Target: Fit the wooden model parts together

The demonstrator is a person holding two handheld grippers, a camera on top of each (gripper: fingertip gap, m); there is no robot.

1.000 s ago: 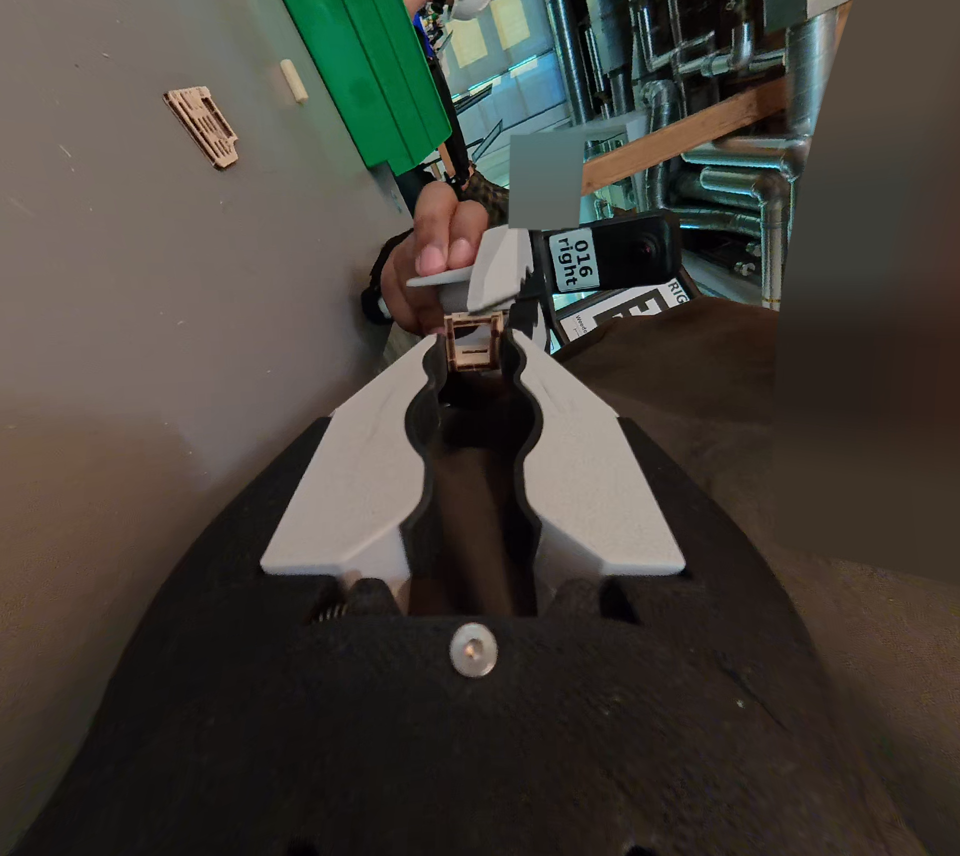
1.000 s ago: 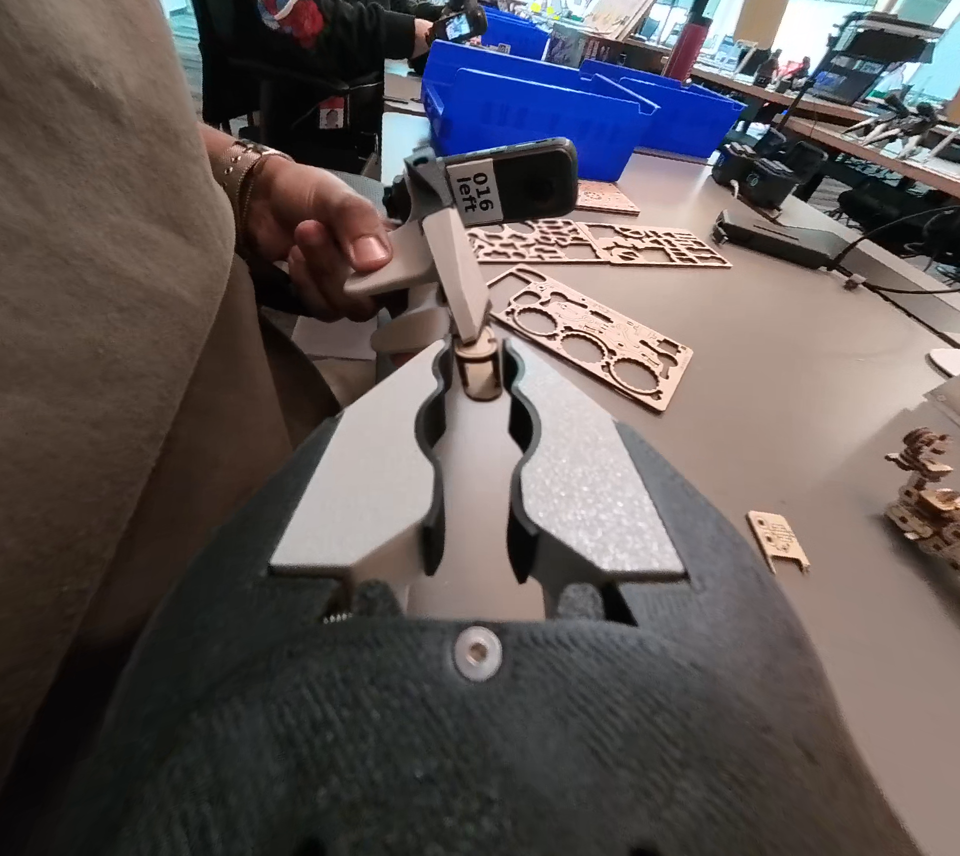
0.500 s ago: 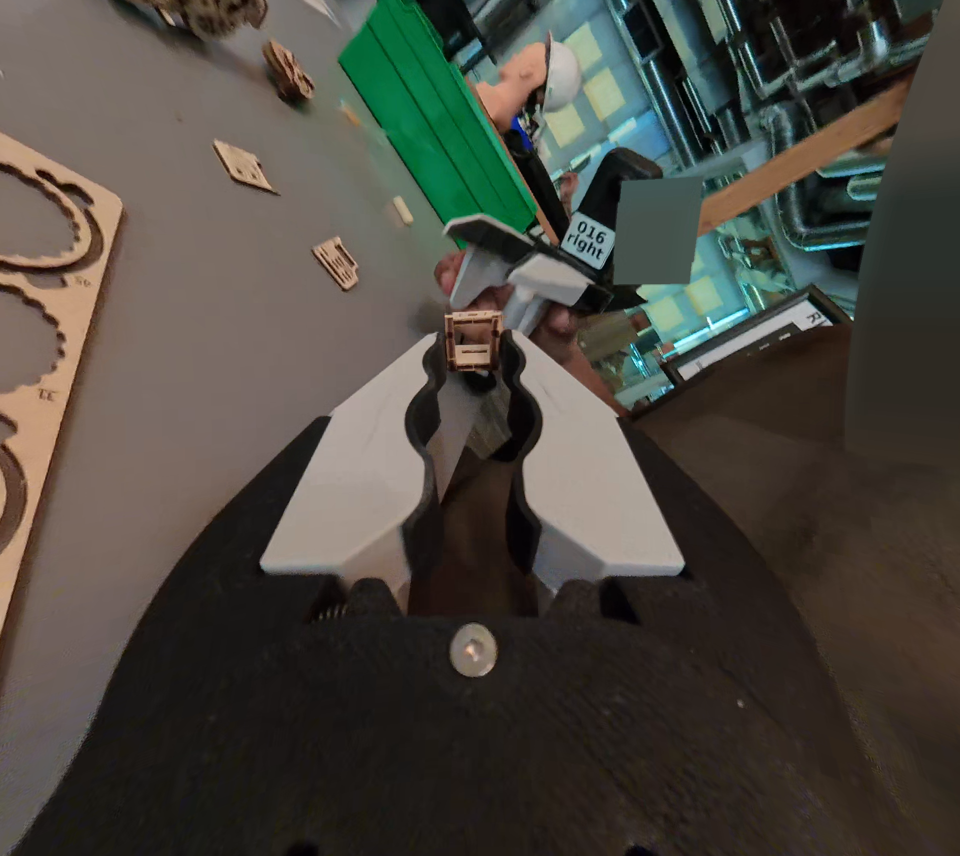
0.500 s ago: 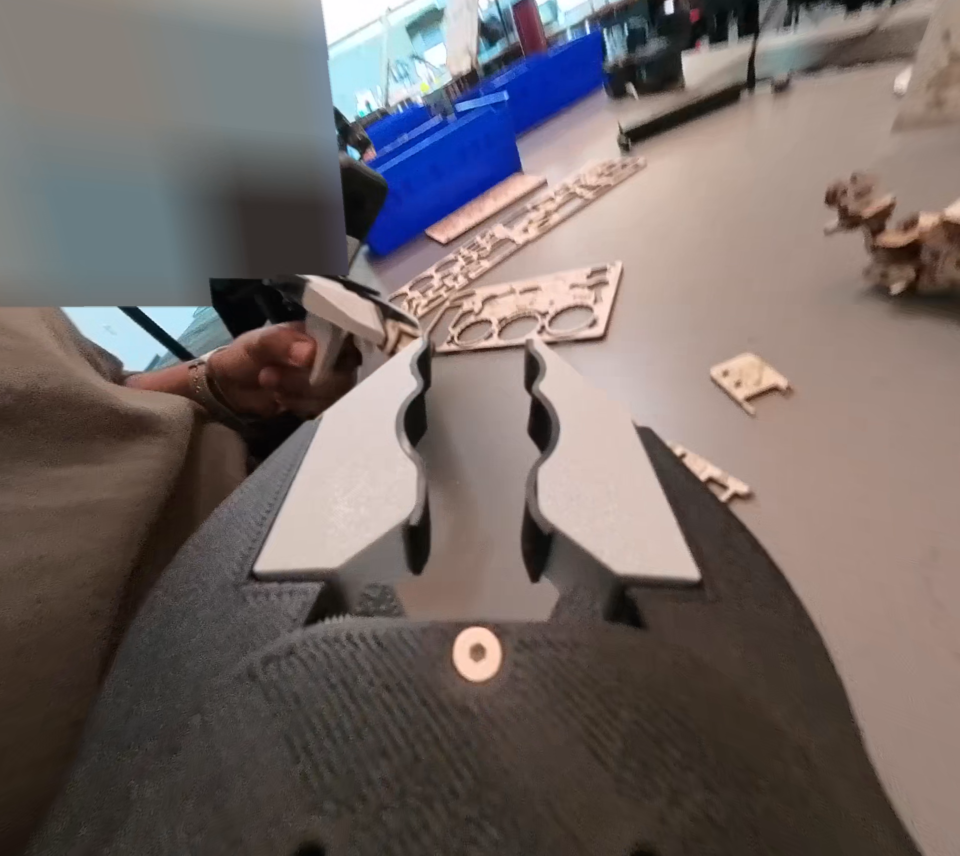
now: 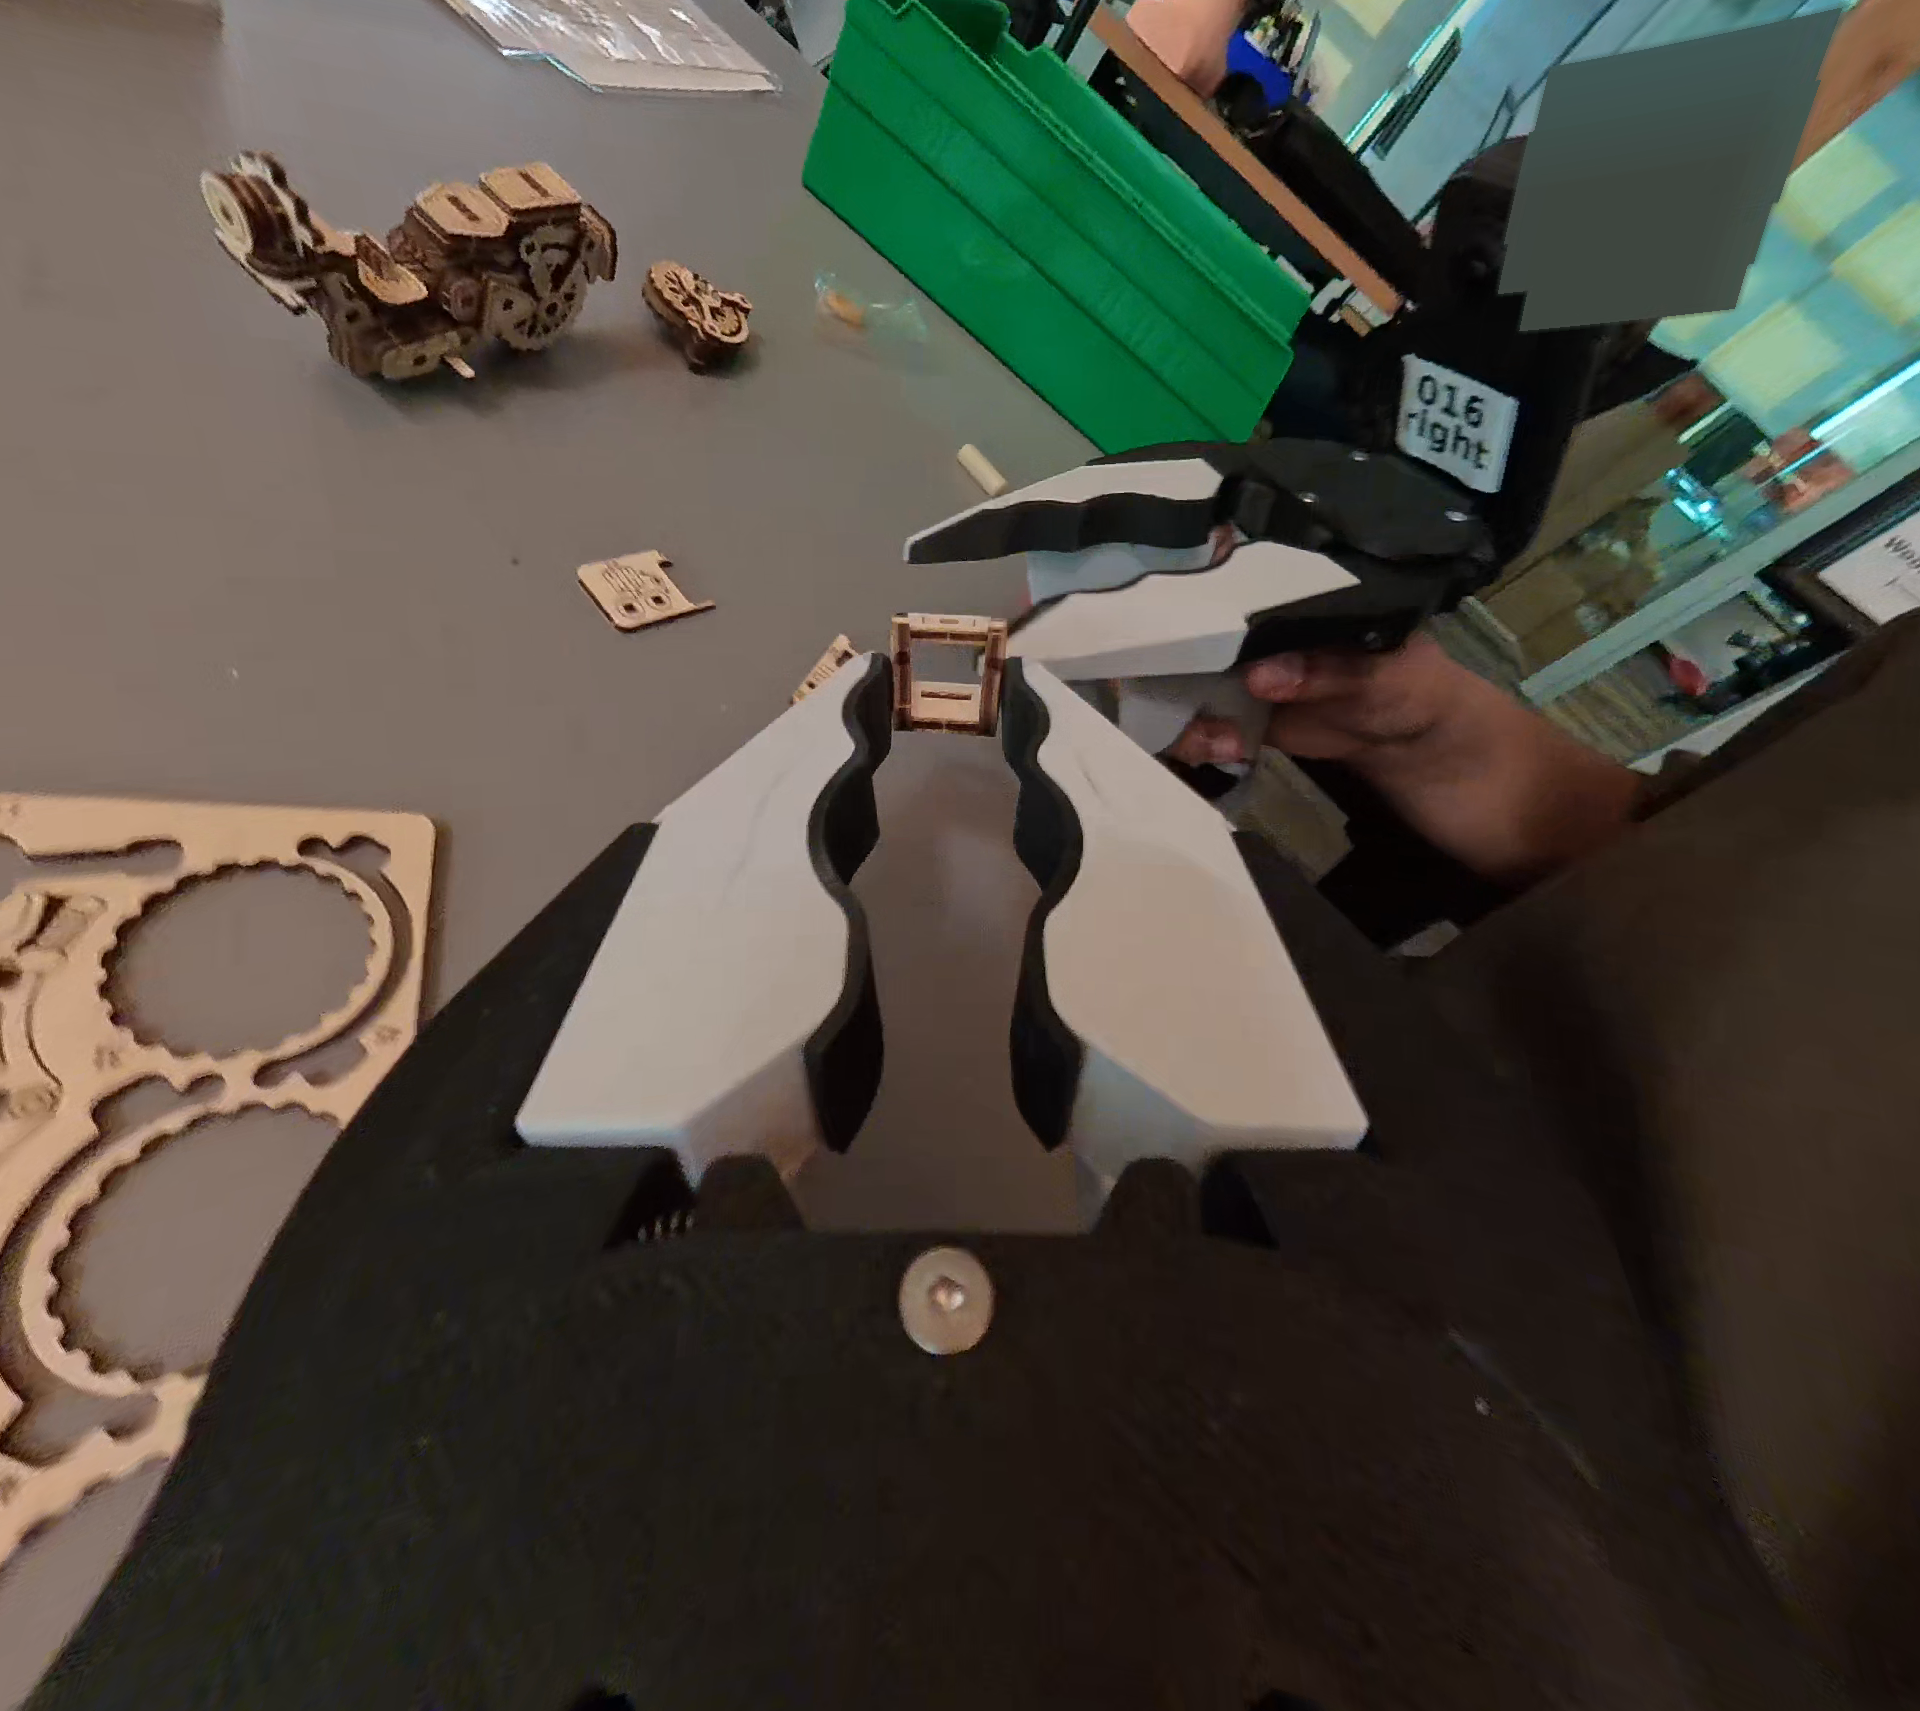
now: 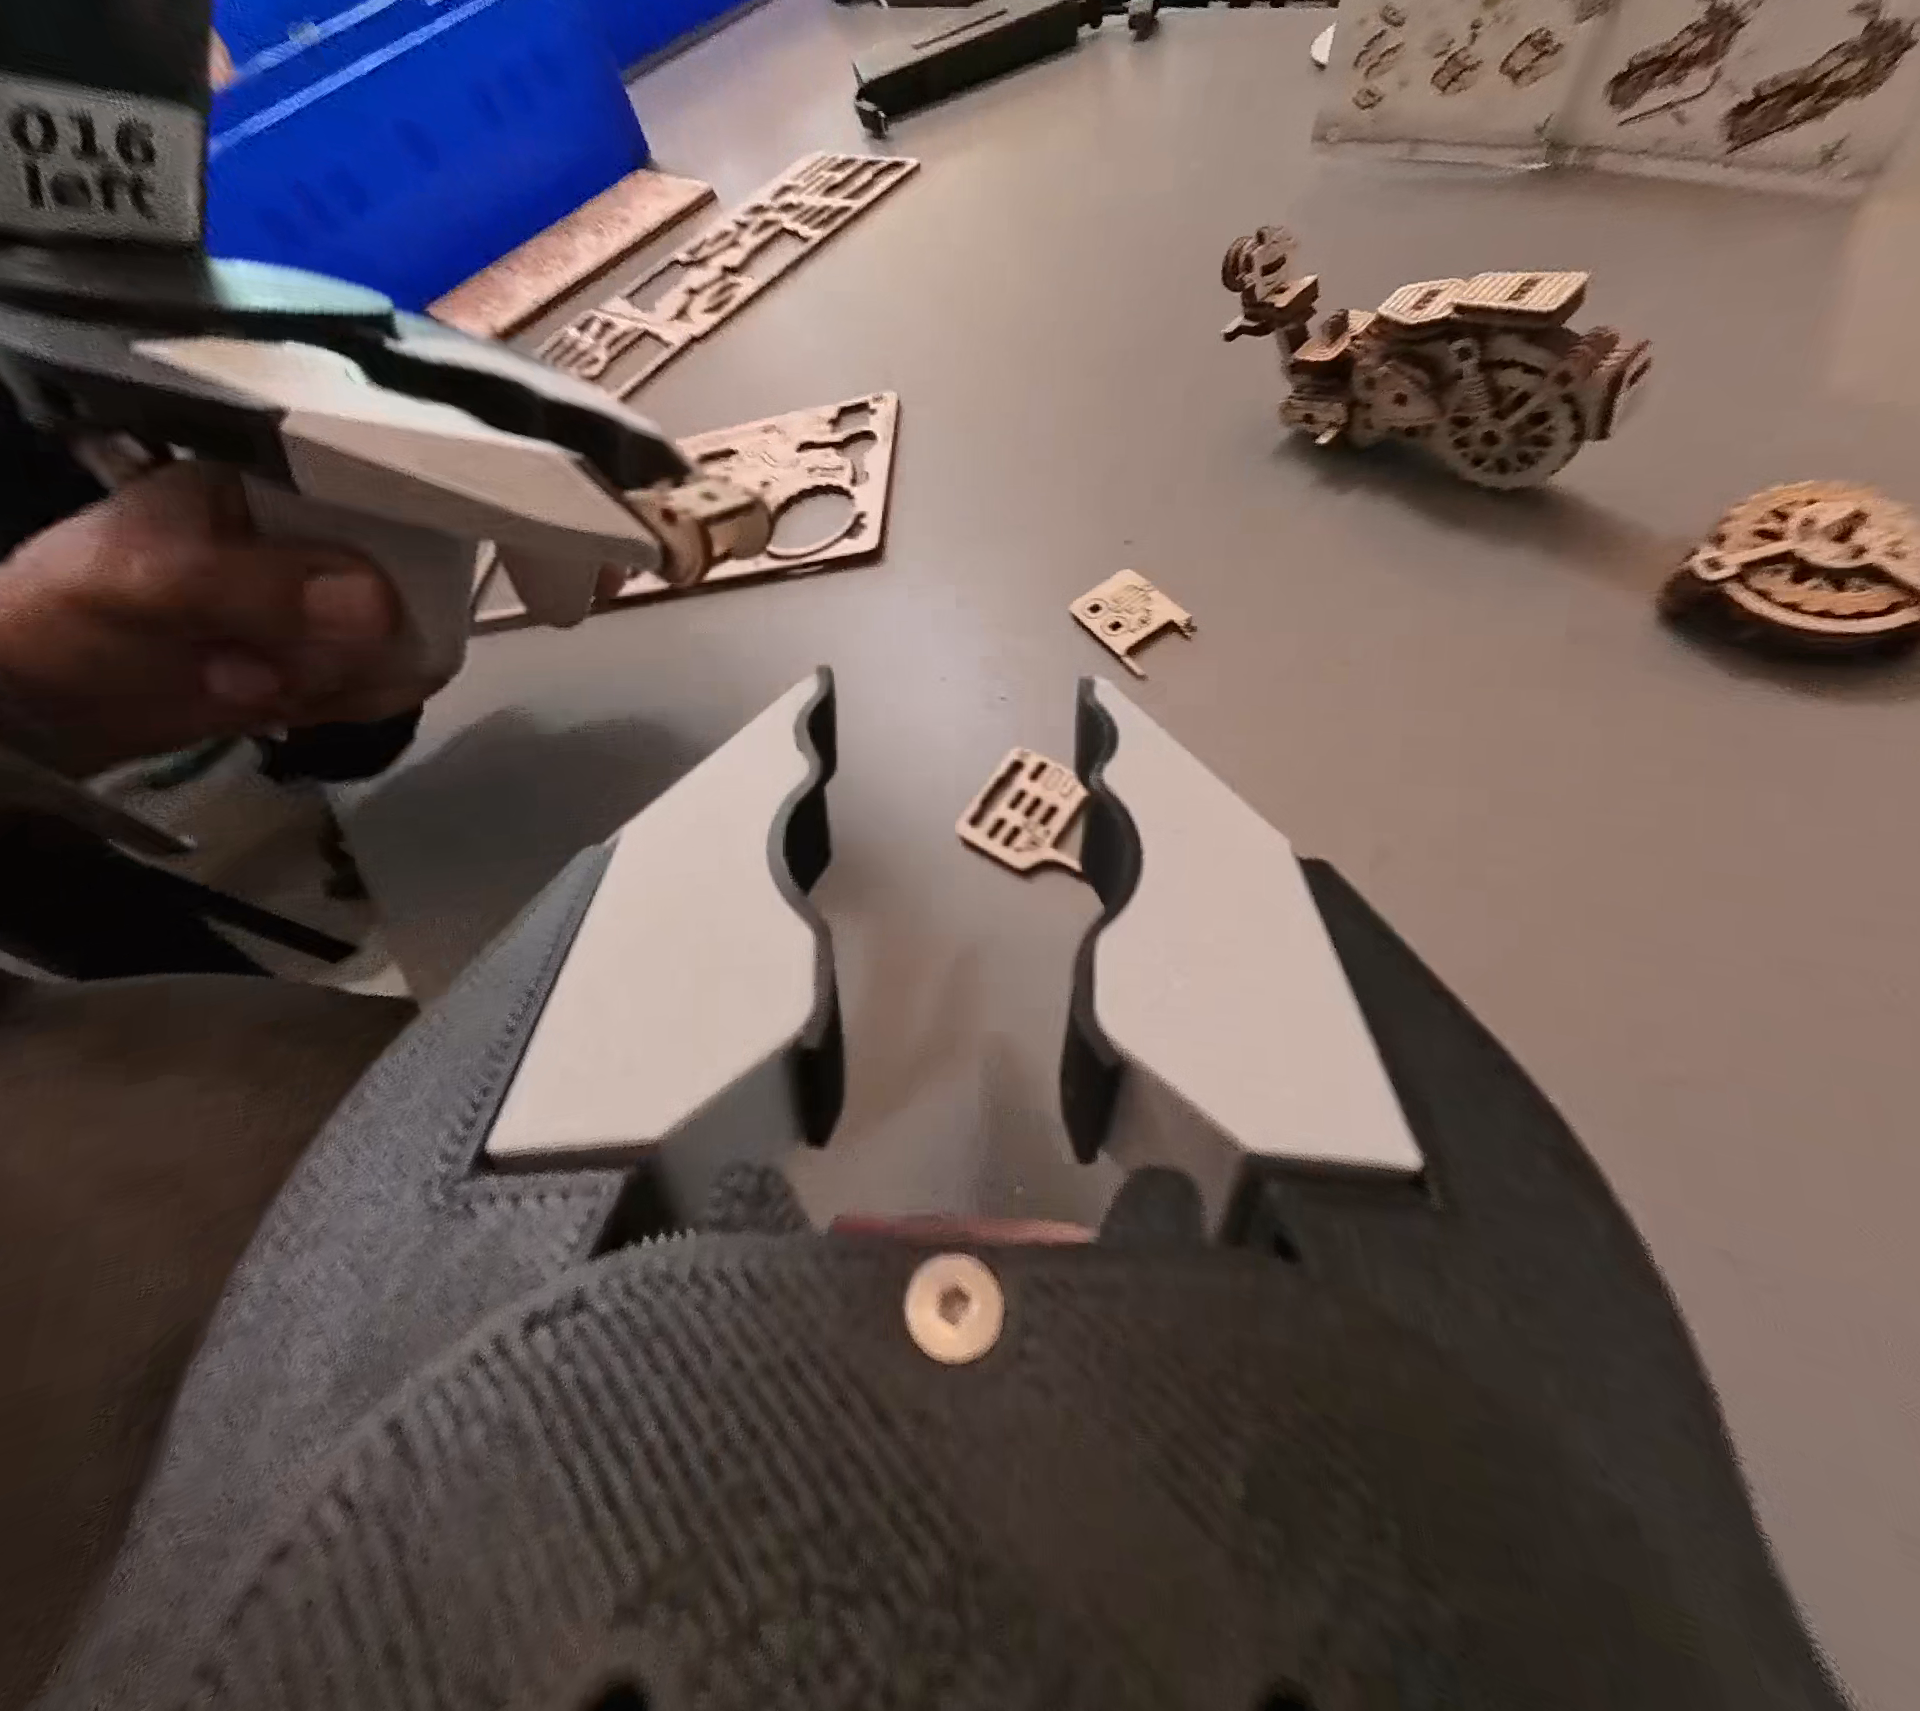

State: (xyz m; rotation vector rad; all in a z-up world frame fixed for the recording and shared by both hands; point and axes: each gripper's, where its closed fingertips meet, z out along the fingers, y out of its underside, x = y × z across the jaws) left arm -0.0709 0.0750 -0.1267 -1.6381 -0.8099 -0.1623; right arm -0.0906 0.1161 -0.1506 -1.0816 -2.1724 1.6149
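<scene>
On the grey tabletop [image 5: 312, 518], far left in the left wrist view, lies a cut-out wooden sheet [image 5: 187, 1017] with toothed round holes. Beyond it stands a part-built wooden motorcycle [image 5: 416, 269], with a small wheel unit [image 5: 698, 311] just to its right and a flat slotted piece [image 5: 639, 593] nearer the camera. In the middle, the left hand-held gripper [image 5: 948, 685] is clenched on a small square wooden frame [image 5: 948, 674], held at the fingertips above the tabletop. A green bin [image 5: 1039, 259] stands behind. To the right, the right hand-held gripper [image 5: 977, 581] points towards the frame without touching it, its fingers apart and empty, a hand [image 5: 1382, 726] on its grip.

In the right wrist view, the left hand-held gripper [image 6: 675, 529] comes in from the left, the frame [image 6: 712, 518] showing as a small rounded block at its tip, over the sheet [image 6: 821, 477]. The right hand-held gripper [image 6: 956, 716] stands released at centre, above the tabletop [image 6: 1351, 778]. A slotted flat piece [image 6: 1023, 814] lies between its fingers, partly hidden by the right one; another [image 6: 1127, 612] lies farther off. To the right stand the motorcycle [image 6: 1444, 373] and the wheel unit [image 6: 1808, 560].
</scene>
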